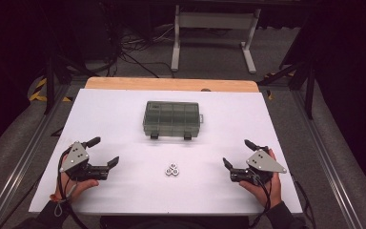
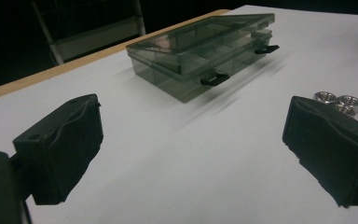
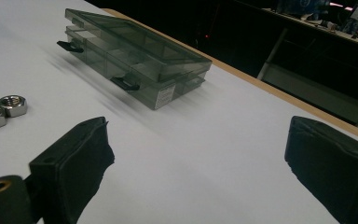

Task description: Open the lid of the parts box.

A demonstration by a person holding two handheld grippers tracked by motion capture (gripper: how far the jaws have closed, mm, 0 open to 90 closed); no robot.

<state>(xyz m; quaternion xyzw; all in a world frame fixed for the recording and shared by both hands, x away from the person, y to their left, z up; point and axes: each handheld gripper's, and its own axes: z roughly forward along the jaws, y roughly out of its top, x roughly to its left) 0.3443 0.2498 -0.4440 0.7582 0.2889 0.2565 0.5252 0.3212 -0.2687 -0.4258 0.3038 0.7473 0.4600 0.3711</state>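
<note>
A smoky clear compartment box [image 1: 172, 119] with its lid down and two black latches lies at the middle of the white table; it also appears as the box [image 2: 205, 51] and the box [image 3: 135, 58] in the gripper views. Three steel nuts [image 1: 172, 170] sit in a cluster in front of it, seen too as nuts [image 2: 338, 100] and nuts [image 3: 0, 111]. My left gripper [image 1: 106, 151] rests at the front left, open and empty. At the front right my right gripper [image 1: 237, 153] is open too, with nothing between its jaws.
The white board [image 1: 124, 191] lies on a wooden table whose far edge [image 1: 171, 84] shows behind the box. Beyond it stand a white table frame [image 1: 214, 33] and cables on the dark floor. Metal rails run along both sides.
</note>
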